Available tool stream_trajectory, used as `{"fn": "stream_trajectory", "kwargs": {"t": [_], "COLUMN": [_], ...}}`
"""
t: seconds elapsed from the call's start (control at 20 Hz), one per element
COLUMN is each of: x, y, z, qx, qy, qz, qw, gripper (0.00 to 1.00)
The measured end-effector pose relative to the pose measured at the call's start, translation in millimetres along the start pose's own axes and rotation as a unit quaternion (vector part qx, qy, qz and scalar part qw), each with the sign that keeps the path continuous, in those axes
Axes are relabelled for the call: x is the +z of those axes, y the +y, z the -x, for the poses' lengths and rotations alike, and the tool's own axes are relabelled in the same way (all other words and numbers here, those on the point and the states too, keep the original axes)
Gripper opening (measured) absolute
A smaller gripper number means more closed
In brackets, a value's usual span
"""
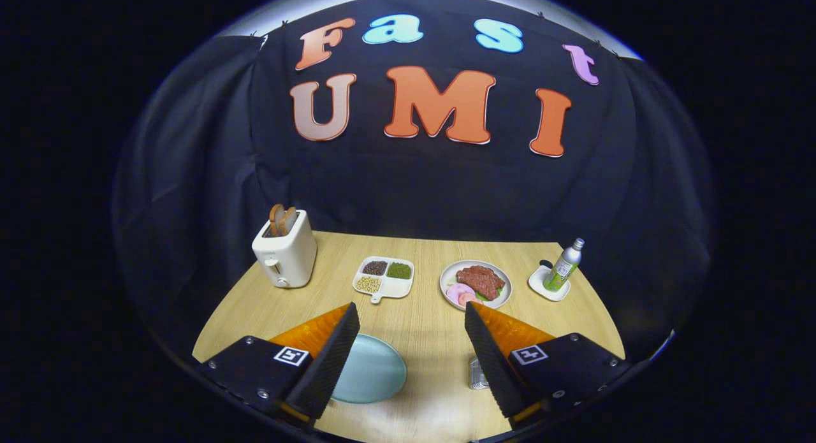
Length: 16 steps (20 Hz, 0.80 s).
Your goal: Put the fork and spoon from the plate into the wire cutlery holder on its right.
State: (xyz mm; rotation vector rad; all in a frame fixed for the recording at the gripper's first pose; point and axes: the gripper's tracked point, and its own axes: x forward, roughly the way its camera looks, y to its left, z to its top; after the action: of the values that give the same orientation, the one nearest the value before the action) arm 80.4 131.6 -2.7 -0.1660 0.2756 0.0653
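We note a light wooden tabletop [421, 328] against the black cloth booth wall [433, 194]. From left to right along the far side: a white toaster with two bread slices [285, 250], a white divided tray of seeds [384, 278], a round plate of meat and vegetables [475, 284], a green bottle on a small white dish [563, 266]. Lower centre, the gripper [411, 357] hovers with fingers wide apart, holding nothing. The pale blue round plate [373, 371] lies partly behind the left finger; the wire cutlery holder [477, 374] peeks beside the right finger. We cannot make out fork or spoon.

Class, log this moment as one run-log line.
gripper: open, holding nothing | light blue plate: partly behind left finger, bare where visible | metal holder: by right finger | fork, spoon: unseen
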Motion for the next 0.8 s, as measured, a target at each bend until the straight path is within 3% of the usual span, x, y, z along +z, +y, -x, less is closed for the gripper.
{"fn": "stream_trajectory", "kwargs": {"t": [0.45, 0.8], "x": [-123.1, -199.9], "y": [83.5, 124.3], "z": [-20.7, -48.5], "qx": [0.029, 0.041], "qy": [0.047, 0.106], "qz": [-0.022, 0.004], "qw": [0.998, 0.994], "gripper": [1.0, 0.99]}}
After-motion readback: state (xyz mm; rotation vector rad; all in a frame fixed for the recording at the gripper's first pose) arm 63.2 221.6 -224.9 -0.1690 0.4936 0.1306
